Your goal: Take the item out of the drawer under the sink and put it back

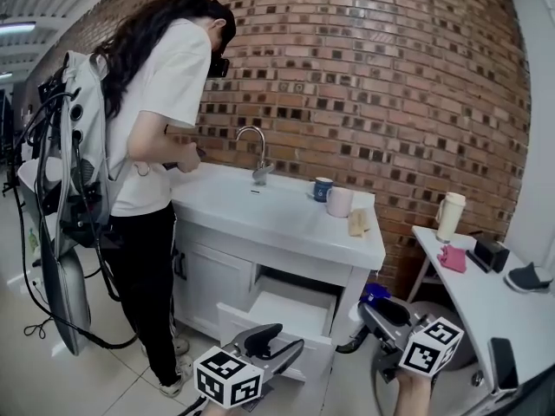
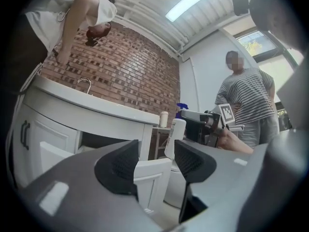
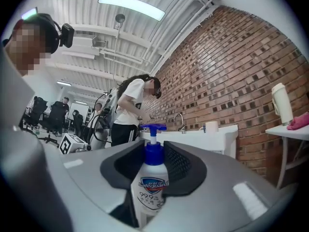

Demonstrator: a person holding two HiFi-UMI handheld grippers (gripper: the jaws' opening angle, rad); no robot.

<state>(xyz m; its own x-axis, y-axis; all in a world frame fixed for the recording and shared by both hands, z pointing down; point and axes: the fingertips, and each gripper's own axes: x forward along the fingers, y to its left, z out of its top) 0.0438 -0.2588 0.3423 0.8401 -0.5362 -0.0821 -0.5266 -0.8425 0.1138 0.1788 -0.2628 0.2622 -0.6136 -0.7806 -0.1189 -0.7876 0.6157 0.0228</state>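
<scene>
A white soap pump bottle (image 3: 153, 178) with a blue pump stands between the jaws of my right gripper (image 3: 154, 166), which is shut on it. In the head view only the bottle's blue pump (image 1: 375, 292) shows above that gripper (image 1: 368, 310), just right of the open white drawer (image 1: 277, 315) under the sink counter (image 1: 286, 224). My left gripper (image 1: 282, 347) hangs open in front of the drawer with nothing in it. In the left gripper view its jaws (image 2: 155, 166) frame the drawer front (image 2: 152, 178), with the bottle (image 2: 175, 137) beyond.
A person in a white T-shirt (image 1: 160, 146) stands at the sink's left end, with cables trailing to the floor. Two cups (image 1: 334, 199) sit on the counter by the tap (image 1: 257, 150). A side table (image 1: 486, 293) at the right carries a thermos, a pink cloth and a phone.
</scene>
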